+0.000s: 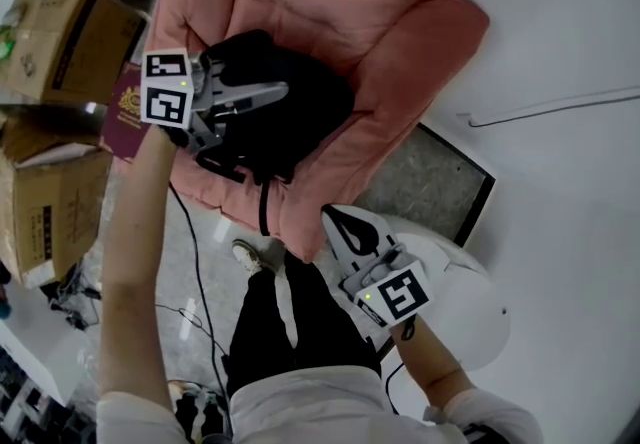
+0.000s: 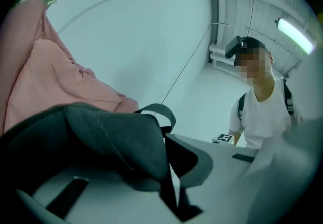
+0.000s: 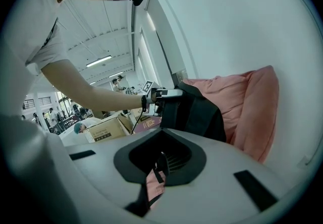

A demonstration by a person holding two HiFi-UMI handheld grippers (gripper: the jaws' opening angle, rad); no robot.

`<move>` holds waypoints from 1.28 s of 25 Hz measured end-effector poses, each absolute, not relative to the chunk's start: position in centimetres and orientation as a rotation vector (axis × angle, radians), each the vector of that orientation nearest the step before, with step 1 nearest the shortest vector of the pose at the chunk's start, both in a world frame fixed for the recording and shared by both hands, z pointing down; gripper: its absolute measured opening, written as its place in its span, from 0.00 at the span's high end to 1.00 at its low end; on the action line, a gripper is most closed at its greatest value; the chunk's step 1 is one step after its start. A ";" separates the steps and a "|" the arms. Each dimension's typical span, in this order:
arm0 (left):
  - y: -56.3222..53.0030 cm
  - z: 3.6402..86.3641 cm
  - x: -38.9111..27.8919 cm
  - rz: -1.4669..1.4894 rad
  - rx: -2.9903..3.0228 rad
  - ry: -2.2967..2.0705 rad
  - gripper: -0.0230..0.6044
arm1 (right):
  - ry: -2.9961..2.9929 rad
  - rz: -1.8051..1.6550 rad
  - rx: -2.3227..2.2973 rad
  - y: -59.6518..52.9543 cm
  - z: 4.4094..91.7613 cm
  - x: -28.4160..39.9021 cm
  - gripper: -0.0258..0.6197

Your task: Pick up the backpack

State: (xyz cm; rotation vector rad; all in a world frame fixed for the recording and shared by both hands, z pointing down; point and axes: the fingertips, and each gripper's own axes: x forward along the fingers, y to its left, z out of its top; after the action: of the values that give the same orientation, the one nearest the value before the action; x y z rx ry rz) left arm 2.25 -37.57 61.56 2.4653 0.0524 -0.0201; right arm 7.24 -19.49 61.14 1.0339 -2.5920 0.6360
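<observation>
Head view is showing the backpack [image 1: 305, 107] lying slumped on a pink cushion [image 1: 400, 32] at the 12 o'clock part of the picture. The left claw [image 1: 278, 92] is reaching in from 9 o'clock, pointing toward 3 o'clock, and its jaws are lying against the black fabric at the pack's 9 o'clock edge. A thin black strap [image 1: 263, 207] is hanging from the pack toward 6 o'clock, over the cushion's rim. From above the pack is showing as a crumpled mass and its long axis is hard to tell.

The left gripper view is showing that claw [image 2: 169, 167] pinching the backpack [image 2: 101, 137]: dark ribbed fabric is bulging over one jaw, a narrow strip is running down between the two, and a strap loop [image 2: 161, 114] is standing just above. The cushion [image 2: 40, 76] is rising behind at 10 o'clock.

In the right gripper view the backpack [image 3: 197, 114] is standing more upright, its length running from about 11 o'clock down to 5 o'clock, the upper end at the left claw and the body leaning on the cushion [image 3: 252, 102].

The right claw [image 1: 335, 222] is hovering at 5 o'clock of the pack, apart from it, aimed toward 11 o'clock. Its jaws [image 3: 154, 180] are pressed nearly together with nothing held; only a sliver of pink is showing through.

Two cardboard boxes [image 1: 70, 32] and a maroon booklet [image 1: 125, 112] are sitting at 9 o'clock of the cushion
</observation>
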 end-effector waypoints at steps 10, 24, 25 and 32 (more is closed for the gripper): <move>-34.0 58.2 2.6 -0.024 2.597 -0.031 0.93 | -2.606 0.630 1.047 -21.0 60.0 7.5 0.93; -28.7 56.1 2.1 -0.103 2.616 -0.456 0.93 | -2.636 0.586 1.205 -20.1 57.3 9.9 0.93; -28.6 55.9 1.7 -0.118 2.604 -0.494 0.93 | -2.639 0.575 1.214 -20.0 56.6 10.1 0.93; -26.7 53.3 0.6 -0.188 2.548 -0.624 0.93 | -2.658 0.502 1.276 -18.8 51.3 11.9 0.93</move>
State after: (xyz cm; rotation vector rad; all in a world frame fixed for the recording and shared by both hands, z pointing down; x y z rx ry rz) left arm 0.62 -26.75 53.35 2.5480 -0.6237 -0.1877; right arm 11.87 -18.79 51.34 1.2756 -2.6584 0.5016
